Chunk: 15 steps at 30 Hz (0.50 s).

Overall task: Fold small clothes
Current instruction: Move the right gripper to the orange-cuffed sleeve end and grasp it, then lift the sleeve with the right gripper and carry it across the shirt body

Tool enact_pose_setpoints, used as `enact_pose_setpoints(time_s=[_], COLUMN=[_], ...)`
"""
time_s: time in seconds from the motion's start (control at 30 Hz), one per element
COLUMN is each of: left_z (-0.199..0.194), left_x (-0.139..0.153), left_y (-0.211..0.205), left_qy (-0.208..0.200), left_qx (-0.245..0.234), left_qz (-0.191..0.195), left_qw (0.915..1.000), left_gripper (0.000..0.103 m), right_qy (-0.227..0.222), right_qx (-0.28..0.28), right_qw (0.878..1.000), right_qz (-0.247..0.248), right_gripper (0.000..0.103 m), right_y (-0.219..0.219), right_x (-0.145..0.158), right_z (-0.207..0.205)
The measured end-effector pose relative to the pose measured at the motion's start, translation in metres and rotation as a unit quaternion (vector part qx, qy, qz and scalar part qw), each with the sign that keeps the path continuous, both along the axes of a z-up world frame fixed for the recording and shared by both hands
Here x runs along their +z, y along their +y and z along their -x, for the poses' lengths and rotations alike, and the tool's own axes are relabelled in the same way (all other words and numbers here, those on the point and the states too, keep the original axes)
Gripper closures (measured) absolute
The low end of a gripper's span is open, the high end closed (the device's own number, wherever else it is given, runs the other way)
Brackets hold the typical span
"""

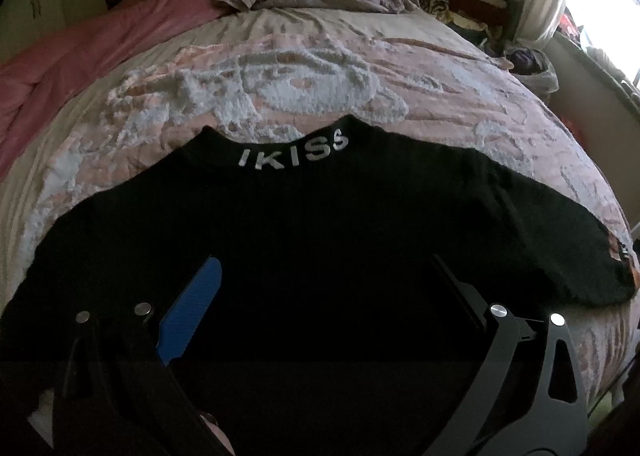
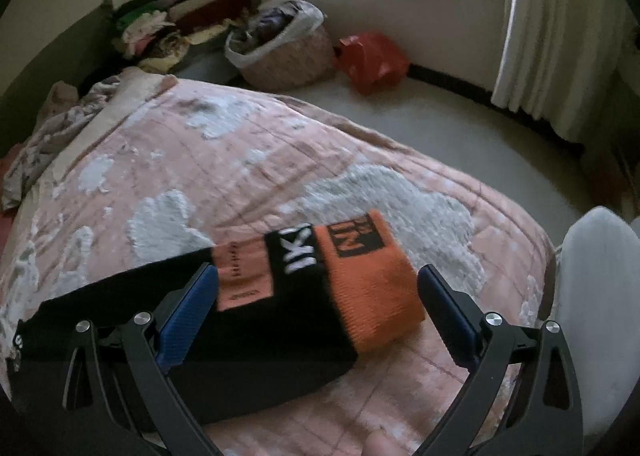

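The black top [image 1: 320, 223] lies spread out flat on the pink bed cover [image 1: 280, 67], front up, with its neck pointing away. It looks like the start of the fold: the top is laid out, but no part is folded over yet.

The left gripper [image 1: 324, 288] is over the lower middle of the top. Its fingers are wide apart and hold nothing. I cannot tell if they touch the cloth, because it is very dark there.

The right gripper [image 2: 318, 292] is over one sleeve [image 2: 304, 280], near the sleeve's end. Its fingers are also wide apart, one on each side of the sleeve, and they grip nothing yet.

The next move is likely to pinch the sleeve and bring it across the body of the top. For that the right fingers need to go down and close on the cloth near the orange cuff [image 2: 372, 288]. The left gripper could hold the body still so it does not slide.

The top is black and ribbed, with white letters on the neck. The sleeve has a peach band, a black band with white letters, and the thick orange cuff at the end. It looks soft and floppy, so it may bunch up when it is lifted.
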<state>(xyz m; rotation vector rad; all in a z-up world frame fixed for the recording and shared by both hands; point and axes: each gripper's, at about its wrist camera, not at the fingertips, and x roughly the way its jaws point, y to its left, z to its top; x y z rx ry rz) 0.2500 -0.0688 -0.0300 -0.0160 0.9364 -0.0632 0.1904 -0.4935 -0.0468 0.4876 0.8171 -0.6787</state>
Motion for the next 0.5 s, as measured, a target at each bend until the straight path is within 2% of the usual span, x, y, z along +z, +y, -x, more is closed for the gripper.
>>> enact_pose_setpoints(time_s=[0.1, 0.23, 0.3, 0.37, 0.5], left_z=[0.000, 0.002, 0.004, 0.008, 0.015], left_x=[-0.006, -0.014, -0.016, -0.017, -0.012], left_y=[-0.001, -0.002, -0.001, 0.000, 0.003], left_qy=[0.001, 0.005, 0.008, 0.007, 0.000], left_qx=[0.002, 0.004, 0.005, 0.005, 0.006], left_qz=[-0.005, -0.004, -0.001, 0.002, 0.002], left_qw=[1.0000, 1.0000, 1.0000, 1.0000, 1.0000], left_gripper=[0.009, 0.009, 0.009, 0.009, 0.009], right_qy=[0.003, 0.015, 0.016, -0.007, -0.036], right_qx=[-0.006, 0.003, 0.001, 0.003, 0.021], right_qw=[1.000, 0.999, 0.999, 0.999, 0.997], right_qz=[-0.010, -0.047, -0.040, -0.045, -0.067], right_gripper=[0.004, 0.005, 0.015, 0.054, 0.074], right_y=[-0.007, -0.015, -0.014, -0.014, -0.012], right_x=[-0.009, -0.031, -0.030, -0.024, -0.018], right_z=[0.001, -0.005, -0.004, 0.001, 0.005])
